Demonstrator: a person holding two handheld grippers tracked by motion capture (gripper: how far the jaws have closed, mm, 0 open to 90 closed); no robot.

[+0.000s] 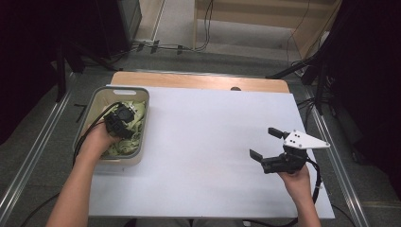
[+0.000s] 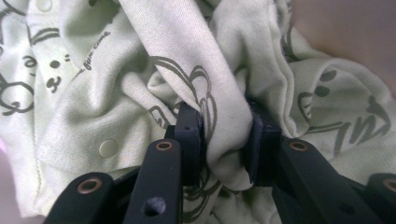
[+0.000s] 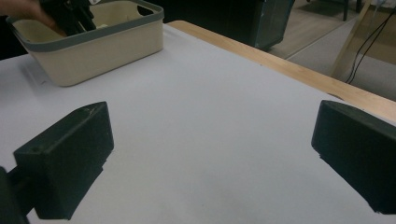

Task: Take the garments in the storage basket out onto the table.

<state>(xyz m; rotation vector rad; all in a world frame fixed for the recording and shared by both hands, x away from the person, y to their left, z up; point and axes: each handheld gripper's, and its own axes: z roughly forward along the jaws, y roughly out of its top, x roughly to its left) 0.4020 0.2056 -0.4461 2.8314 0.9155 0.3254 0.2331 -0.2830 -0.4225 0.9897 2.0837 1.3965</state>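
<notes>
Bin [image 1: 142, 124] at 9 o'clock on worktop [image 1: 203, 142] | left gripper [image 2: 223, 140] fingers pinching cloth [image 2: 116, 107] inside, unlifted | right gripper [image 1: 267, 144] fingers wide, idle at 4 o'clock

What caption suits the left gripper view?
Left gripper with its jaws pinching a fold of pale green printed garment.
</notes>
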